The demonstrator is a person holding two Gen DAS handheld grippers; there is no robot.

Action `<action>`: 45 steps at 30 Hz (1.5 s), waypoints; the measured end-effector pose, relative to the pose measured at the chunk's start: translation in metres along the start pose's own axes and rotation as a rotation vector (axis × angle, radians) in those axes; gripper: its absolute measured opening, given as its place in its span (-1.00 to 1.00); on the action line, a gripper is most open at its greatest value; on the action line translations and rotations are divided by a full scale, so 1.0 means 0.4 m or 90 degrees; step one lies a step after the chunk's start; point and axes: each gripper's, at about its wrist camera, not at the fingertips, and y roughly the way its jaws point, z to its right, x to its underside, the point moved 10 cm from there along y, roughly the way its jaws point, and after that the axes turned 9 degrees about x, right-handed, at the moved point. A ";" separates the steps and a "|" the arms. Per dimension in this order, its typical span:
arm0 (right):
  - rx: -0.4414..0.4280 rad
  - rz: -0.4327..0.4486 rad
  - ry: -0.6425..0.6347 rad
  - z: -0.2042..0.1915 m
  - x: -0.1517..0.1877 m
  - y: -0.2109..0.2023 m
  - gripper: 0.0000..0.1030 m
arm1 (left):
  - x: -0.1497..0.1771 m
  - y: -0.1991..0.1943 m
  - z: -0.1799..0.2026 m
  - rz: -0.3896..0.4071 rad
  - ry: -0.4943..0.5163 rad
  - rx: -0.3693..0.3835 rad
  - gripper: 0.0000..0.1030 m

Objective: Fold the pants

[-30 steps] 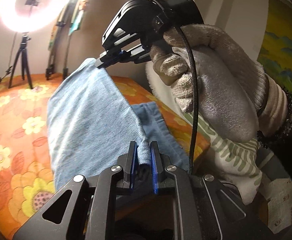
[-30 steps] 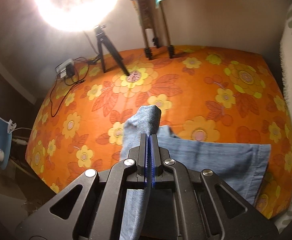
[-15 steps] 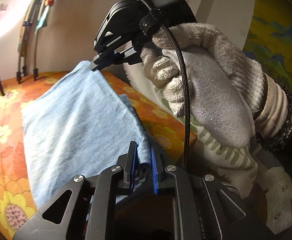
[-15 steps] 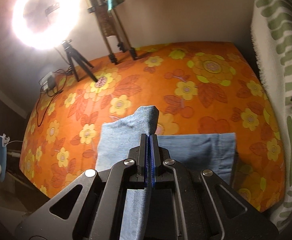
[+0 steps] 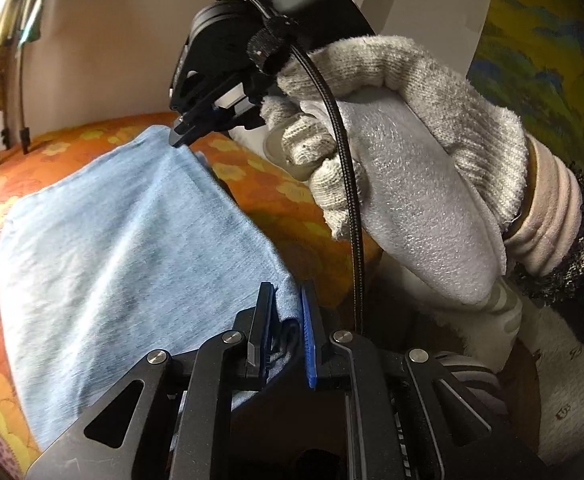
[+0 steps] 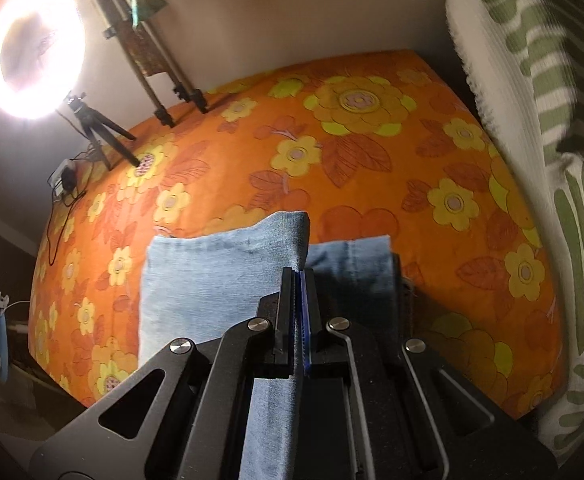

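Observation:
Light blue denim pants (image 5: 124, 248) lie partly folded on an orange flowered bedspread (image 6: 372, 152). My left gripper (image 5: 286, 304) is shut on the near edge of the pants' upper layer. My right gripper (image 6: 300, 276) is shut on the far corner of that same layer; it also shows in the left wrist view (image 5: 182, 136), held by a gloved hand (image 5: 404, 184). The upper layer of the pants (image 6: 220, 276) is stretched between both grippers, low over the lower layer (image 6: 356, 260).
A ring light on a small tripod (image 6: 32, 52) and other tripod legs (image 6: 180, 96) stand at the bed's far side by the wall. A white and green striped pillow (image 6: 540, 120) lies along the right side. A cable (image 6: 60, 200) runs over the left edge.
Both grippers have carried the held layer across and lower, so it now covers more of the lower layer. Both stay shut on the fabric.

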 end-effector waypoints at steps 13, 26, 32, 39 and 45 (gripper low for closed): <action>0.011 -0.021 0.017 0.070 0.021 0.077 -0.96 | 0.003 0.084 0.008 -0.036 -0.001 0.006 -0.78; 0.023 -0.040 0.022 0.081 0.041 0.130 -0.95 | 0.020 0.116 0.018 -0.063 -0.017 0.005 -0.78; 0.034 -0.024 0.027 0.087 0.036 0.109 -0.95 | 0.021 0.116 0.022 -0.073 -0.015 -0.001 -0.70; 0.040 0.002 0.037 0.109 0.024 0.047 -0.83 | 0.017 0.092 0.043 -0.073 -0.006 -0.015 -0.69; 0.043 0.031 0.041 0.119 0.015 -0.013 -0.57 | 0.006 0.066 0.055 -0.063 0.011 -0.029 -0.69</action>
